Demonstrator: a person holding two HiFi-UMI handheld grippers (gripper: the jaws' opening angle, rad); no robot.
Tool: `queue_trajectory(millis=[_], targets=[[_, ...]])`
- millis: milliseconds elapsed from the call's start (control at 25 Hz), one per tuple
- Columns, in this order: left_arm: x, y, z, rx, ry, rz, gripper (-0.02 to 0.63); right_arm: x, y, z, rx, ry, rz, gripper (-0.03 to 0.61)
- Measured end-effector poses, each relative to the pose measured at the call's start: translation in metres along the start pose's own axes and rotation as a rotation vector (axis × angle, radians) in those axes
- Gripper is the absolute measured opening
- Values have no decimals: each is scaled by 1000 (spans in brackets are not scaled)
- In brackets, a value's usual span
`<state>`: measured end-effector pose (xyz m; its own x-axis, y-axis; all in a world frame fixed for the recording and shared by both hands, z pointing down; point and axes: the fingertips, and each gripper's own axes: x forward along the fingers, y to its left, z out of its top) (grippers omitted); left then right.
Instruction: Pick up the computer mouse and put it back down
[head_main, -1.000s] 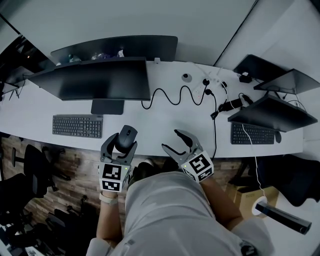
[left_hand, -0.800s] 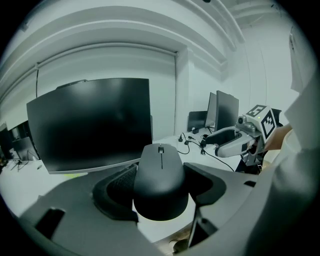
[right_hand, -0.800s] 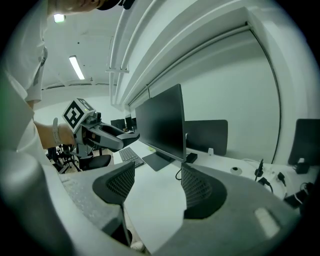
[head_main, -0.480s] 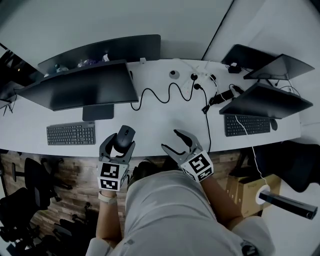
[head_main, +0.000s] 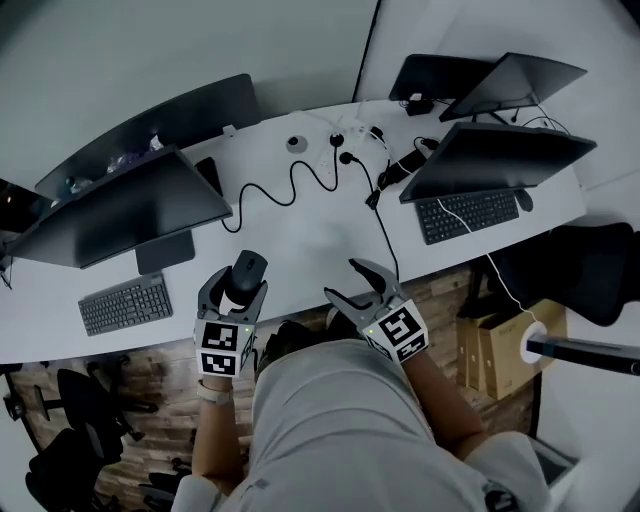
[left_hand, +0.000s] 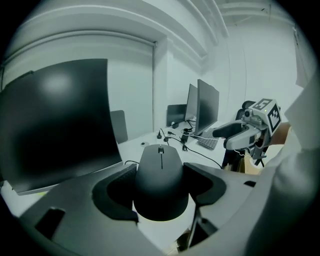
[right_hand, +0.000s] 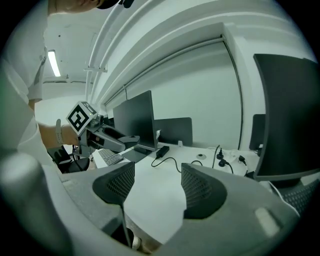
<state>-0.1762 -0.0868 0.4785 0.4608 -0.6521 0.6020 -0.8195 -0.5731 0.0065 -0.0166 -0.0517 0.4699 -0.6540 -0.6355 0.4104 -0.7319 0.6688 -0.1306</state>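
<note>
Computer mouse (left_hand: 160, 185): matte black, smooth; scroll wheel (left_hand: 160, 149) beyond your jaw tips.
Left gripper (head_main: 238, 288): you clamp the mouse's sides.
Right gripper (right_hand: 157, 182): jaws apart, empty.

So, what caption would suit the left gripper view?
Left tool clamped on a black computer mouse, white desk and dark monitor beyond.

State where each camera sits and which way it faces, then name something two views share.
Head view: on the person's head, looking steeply down at the white desk; shows torso, forearms, left gripper and right gripper.
Left gripper view: on the left gripper, looking along its fingers, shut on the mouse, past a monitor.
Right gripper view: on the right gripper, looking over the desk between its open, empty fingers.
Shared: each gripper view shows the other gripper; all show the desk.
</note>
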Motion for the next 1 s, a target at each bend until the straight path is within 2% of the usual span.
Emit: queue_trajectory(millis=[640,1000], targets=[[96,-74,20,158,96,-248,287,-87,-53,-42,156,23,-297,288],[147,-105,5,218,190,-332,287,-129,-64,-69,242,52,-427,288]])
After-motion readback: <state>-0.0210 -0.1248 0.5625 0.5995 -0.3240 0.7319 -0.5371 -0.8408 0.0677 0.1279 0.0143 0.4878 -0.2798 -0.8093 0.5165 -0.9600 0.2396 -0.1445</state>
